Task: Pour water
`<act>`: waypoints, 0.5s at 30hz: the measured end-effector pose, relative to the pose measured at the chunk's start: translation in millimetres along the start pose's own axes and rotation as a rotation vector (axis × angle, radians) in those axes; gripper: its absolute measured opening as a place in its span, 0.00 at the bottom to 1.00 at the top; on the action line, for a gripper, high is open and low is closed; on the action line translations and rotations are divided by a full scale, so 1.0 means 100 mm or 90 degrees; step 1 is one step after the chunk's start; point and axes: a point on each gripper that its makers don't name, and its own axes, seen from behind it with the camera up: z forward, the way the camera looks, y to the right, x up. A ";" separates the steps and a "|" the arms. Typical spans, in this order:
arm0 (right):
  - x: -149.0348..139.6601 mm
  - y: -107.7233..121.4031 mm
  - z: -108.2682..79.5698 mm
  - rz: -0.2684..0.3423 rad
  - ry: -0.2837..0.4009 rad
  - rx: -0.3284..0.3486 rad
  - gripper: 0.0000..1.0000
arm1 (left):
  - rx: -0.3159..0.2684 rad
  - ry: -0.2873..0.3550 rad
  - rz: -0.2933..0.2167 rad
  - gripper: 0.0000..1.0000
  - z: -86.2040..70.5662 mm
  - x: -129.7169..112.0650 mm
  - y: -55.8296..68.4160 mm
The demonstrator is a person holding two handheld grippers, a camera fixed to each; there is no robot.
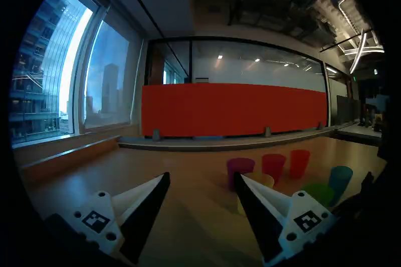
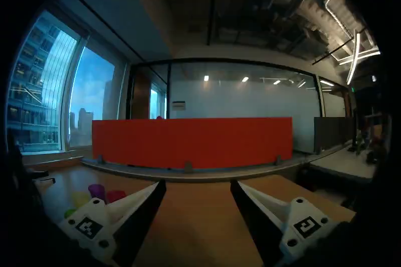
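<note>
The left claw [image 1: 200, 202] gapes wide, holding nothing; the right claw [image 2: 198, 207] does too. Beyond the left claw, coloured cups [image 1: 273, 164] cluster on the wooden table [image 1: 190, 167], short of its far edge. They look like light, stiff plastic, probably easy to tip; grip mid-wall. A finger half hides the yellow cup [image 1: 265, 180]. Whether any holds water is unclear.

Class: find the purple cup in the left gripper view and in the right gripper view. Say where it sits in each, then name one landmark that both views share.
Left gripper view: purple cup low, just right of centre.
Right gripper view: purple cup low, far left.
Shared landmark: red partition, spanning the middle of both views behind the cup.
</note>
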 end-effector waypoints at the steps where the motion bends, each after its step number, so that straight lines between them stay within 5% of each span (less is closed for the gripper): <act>1: -0.01 0.00 0.00 -0.002 0.000 0.000 0.99 | 0.000 0.000 0.000 0.93 0.00 0.00 0.00; 15: -0.12 0.06 0.02 -0.047 0.003 0.004 0.99 | 0.000 0.000 0.000 0.93 0.01 -0.01 0.00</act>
